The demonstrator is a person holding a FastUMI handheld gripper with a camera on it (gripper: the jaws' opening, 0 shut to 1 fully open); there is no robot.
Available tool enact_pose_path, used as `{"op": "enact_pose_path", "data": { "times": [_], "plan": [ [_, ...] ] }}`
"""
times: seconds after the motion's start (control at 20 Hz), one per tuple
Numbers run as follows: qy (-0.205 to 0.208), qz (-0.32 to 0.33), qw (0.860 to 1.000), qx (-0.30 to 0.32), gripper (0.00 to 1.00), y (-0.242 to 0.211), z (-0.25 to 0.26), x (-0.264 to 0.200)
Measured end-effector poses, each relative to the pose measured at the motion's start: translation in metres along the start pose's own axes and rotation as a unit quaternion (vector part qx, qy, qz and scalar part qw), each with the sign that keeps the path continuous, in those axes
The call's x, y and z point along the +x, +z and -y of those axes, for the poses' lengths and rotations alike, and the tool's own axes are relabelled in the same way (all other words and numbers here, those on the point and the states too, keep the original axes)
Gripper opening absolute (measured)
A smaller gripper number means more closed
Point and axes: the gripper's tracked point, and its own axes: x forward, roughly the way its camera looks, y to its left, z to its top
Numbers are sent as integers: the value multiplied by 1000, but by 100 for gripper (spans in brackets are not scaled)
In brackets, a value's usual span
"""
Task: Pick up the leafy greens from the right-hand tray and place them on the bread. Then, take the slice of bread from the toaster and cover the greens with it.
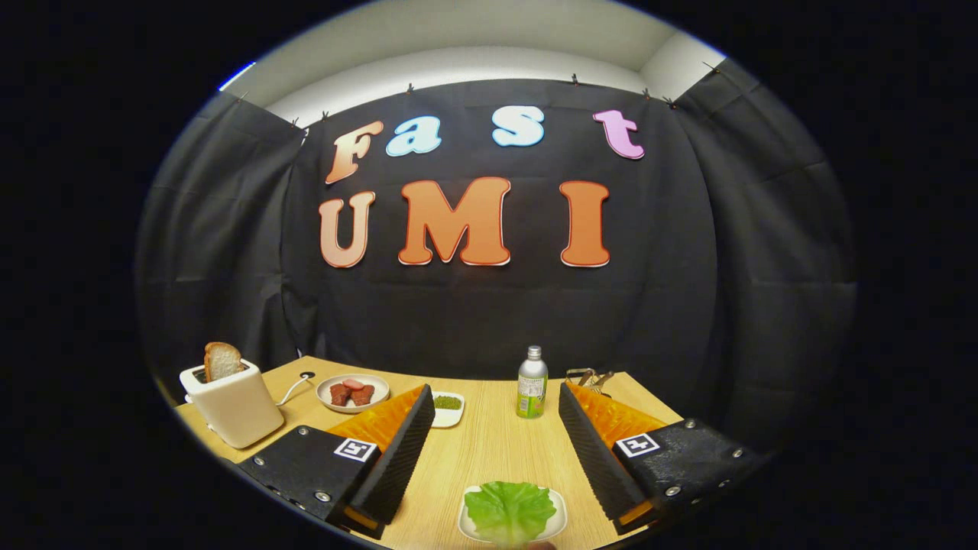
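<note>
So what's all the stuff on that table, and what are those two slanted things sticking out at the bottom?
Table: one, light wood, under everything.
Toaster: one, white, far left of the fingers.
Bread slice: one, brown-crusted, standing in the toaster slot.
Round plate: one, pale, with reddish-brown pieces, right of the toaster.
Small dish: one, white, holding something green, beside the left finger's tip.
Bottle: one, silver with a green label, upright beyond the fingers.
Leafy greens: one bunch, bright green, on a white plate between the fingers.
Gripper: one, two fingers spread wide, holding nothing.
</note>
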Motion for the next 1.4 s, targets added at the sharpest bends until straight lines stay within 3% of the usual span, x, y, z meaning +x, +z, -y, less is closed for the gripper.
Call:
{"op": "enact_pose_path", "data": {
  "times": [0.35,0.75,1.4],
  "plan": [
    [-22,-125,991,-32,98,-54,14,11],
    [17,-233,971,-40,98,-101,-1,13],
    [42,-395,917,-25,97,-198,-1,23]
  ]
}}
